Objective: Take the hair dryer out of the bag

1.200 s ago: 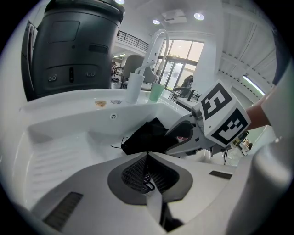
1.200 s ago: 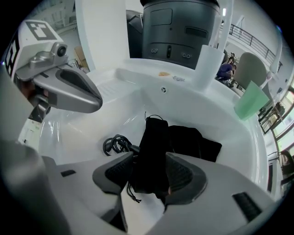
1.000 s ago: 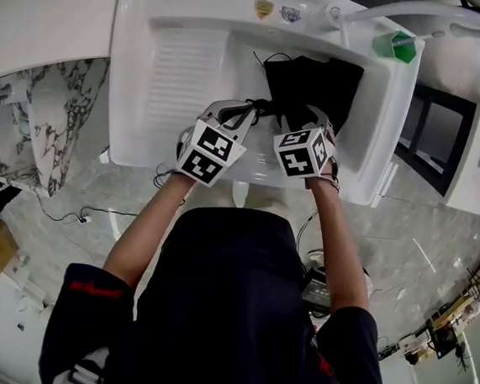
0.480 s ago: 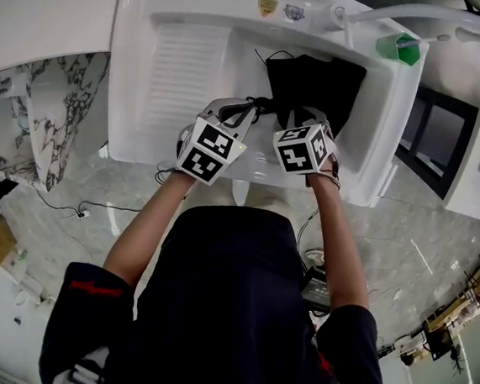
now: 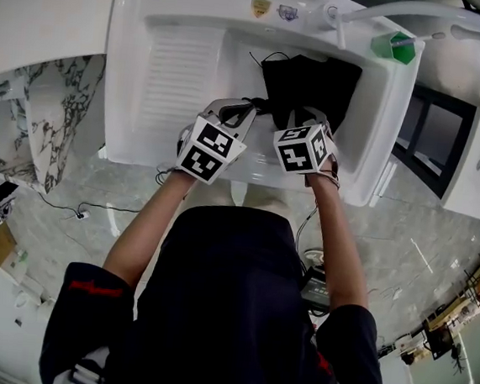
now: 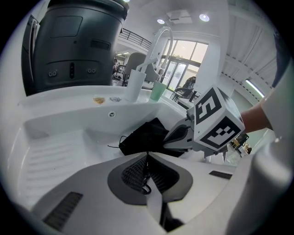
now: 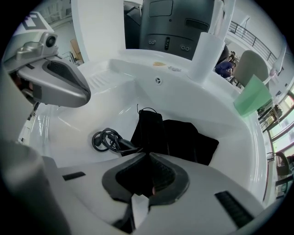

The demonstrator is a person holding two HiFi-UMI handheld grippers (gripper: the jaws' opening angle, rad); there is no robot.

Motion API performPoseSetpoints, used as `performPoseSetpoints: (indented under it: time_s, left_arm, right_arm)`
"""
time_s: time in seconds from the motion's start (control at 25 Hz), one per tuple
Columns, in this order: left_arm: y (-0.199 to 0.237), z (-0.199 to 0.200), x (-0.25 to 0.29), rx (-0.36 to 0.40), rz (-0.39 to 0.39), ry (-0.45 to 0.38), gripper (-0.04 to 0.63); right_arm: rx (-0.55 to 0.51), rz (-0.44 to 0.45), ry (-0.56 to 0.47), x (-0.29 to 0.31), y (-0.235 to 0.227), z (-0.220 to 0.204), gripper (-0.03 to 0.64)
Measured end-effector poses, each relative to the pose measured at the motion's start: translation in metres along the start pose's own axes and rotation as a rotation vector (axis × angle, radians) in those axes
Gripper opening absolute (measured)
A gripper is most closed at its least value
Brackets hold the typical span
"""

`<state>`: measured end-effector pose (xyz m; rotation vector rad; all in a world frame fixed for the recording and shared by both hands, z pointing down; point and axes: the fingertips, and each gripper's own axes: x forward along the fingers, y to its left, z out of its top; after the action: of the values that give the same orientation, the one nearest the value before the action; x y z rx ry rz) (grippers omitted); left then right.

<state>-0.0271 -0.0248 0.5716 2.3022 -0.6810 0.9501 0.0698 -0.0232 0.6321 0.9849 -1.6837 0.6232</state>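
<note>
Head view: both grippers hang over the near side of the white sink [image 5: 125,66], the left gripper [image 5: 246,109] and the right gripper [image 5: 305,115] side by side at the near edge of the black bag [image 5: 314,80]. Nothing has shifted here from 1 second ago; the bag lies in the same spot on the right of the basin, near a green cup [image 5: 394,46] on the far rim.

Left gripper view: the jaws are clenched, pads together, with a thin black cord [image 6: 146,176] pinched between them and looping down. It is probably the bag's drawstring. The bag lies just beyond the tips.

Right gripper view: this is where the change is. The jaws are closing, almost together now, and dark fabric of the bag's near edge sits between the pads. A coiled black cable [image 7: 104,139] lies on the basin floor just left of the bag and runs toward its mouth.

The hair dryer itself is not visible; judging by the cable, its body is likely inside the bag. With both sides of the mouth gripped, pulling the opening apart looks like the next step.
</note>
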Motion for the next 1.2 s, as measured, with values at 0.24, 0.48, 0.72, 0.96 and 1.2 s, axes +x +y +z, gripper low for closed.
performPoseSetpoints:
  time_s: [0.24,0.48,0.72,0.96,1.2]
  left_arm:
    - [-0.005,0.005,0.006,0.011,-0.016,0.006,0.017]
    - [-0.013,0.007,0.017,0.037,-0.037,0.024,0.018]
    - [-0.022,0.015,0.027,0.057,-0.06,0.028,0.018]
    - [-0.03,0.017,0.038,0.093,-0.069,0.056,0.018]
    - [-0.036,0.013,0.048,0.117,-0.088,0.092,0.02]
  right_arm:
    - [0.036,-0.019,-0.006,-0.002,-0.014,-0.003,0.044]
    - [0.076,-0.033,-0.013,-0.004,-0.028,-0.007,0.044]
    - [0.116,-0.045,-0.022,-0.007,-0.042,-0.012,0.044]
    - [0.149,-0.047,-0.02,-0.008,-0.051,-0.02,0.046]
    - [0.159,-0.05,-0.022,-0.01,-0.056,-0.023,0.046]
